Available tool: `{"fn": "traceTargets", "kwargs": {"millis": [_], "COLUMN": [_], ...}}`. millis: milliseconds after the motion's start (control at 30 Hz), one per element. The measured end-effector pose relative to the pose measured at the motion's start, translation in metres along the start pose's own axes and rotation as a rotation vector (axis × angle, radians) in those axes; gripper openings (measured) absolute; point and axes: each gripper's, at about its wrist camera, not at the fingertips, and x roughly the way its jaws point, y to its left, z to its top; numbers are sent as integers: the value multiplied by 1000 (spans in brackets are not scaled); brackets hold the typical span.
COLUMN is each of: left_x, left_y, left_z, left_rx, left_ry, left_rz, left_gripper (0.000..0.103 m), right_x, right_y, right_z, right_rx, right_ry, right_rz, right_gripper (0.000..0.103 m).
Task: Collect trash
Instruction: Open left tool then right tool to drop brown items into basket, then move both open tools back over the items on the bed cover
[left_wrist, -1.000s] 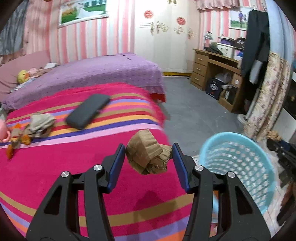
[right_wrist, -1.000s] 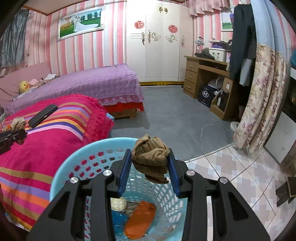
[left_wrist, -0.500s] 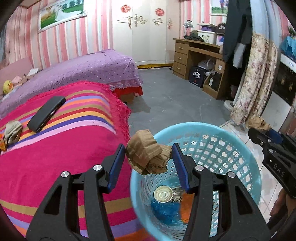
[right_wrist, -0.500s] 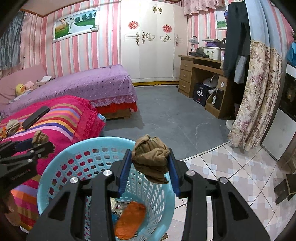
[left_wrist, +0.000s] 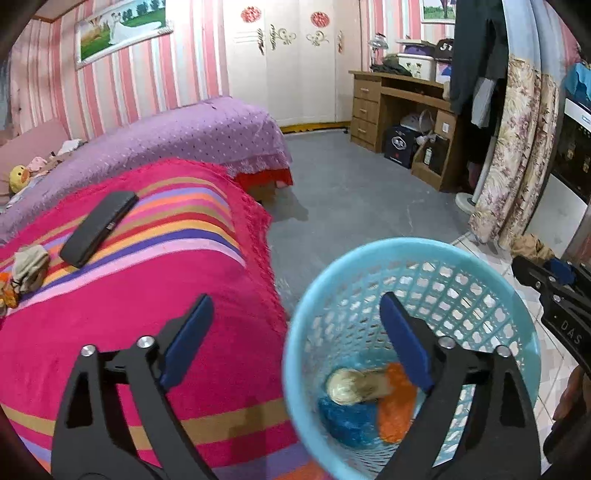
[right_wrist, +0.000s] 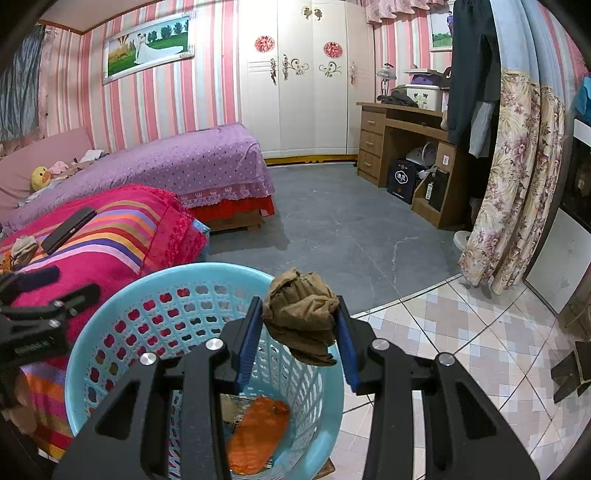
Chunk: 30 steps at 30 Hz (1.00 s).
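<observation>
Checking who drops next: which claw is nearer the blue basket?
Close call. The left claw, open, straddles the blue basket rim; the right claw holds brown trash over it.

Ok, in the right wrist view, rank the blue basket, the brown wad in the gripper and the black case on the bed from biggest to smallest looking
1. Blue basket, by far the largest.
2. Brown wad, held in the right gripper.
3. Black case.
The wad sits very close to the camera, so its lead over the case is uncertain.

The basket (left_wrist: 491, 273) stands on the floor right of the near bed (left_wrist: 110, 314); a second bed (left_wrist: 184, 133) lies farther back.
</observation>
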Motion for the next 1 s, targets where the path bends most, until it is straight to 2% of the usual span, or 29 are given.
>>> {"fn": "traceTargets", "kwargs": {"millis": [300,333,433,633,733,1000], "left_x": [-14,-16,-22,-33,-38,-56], "left_y": [33,37,50,77,94,149], "left_z": [-2,-2,-1,1,-1,-4], "left_rx": [-33,-39,-50,-62,-59,-81], "left_ry": [-17,-17,-23,-38,-31,-36], "left_rz": [16,15,21,47,63,110], "left_gripper": [95,95,95,97,97,97], "right_x": [1,1,0,-5,-4,6], "right_y": [13,14,17,35,46,97], "right_z": [4,4,4,12,16,29], "right_rx": [-17,-17,-14,-20,-21,-38], "right_ry": [0,1,-5,-29,-32,-21], "right_rz": [4,3,1,-23,-40,-26], "right_gripper": [41,44,76,95,98,98]}}
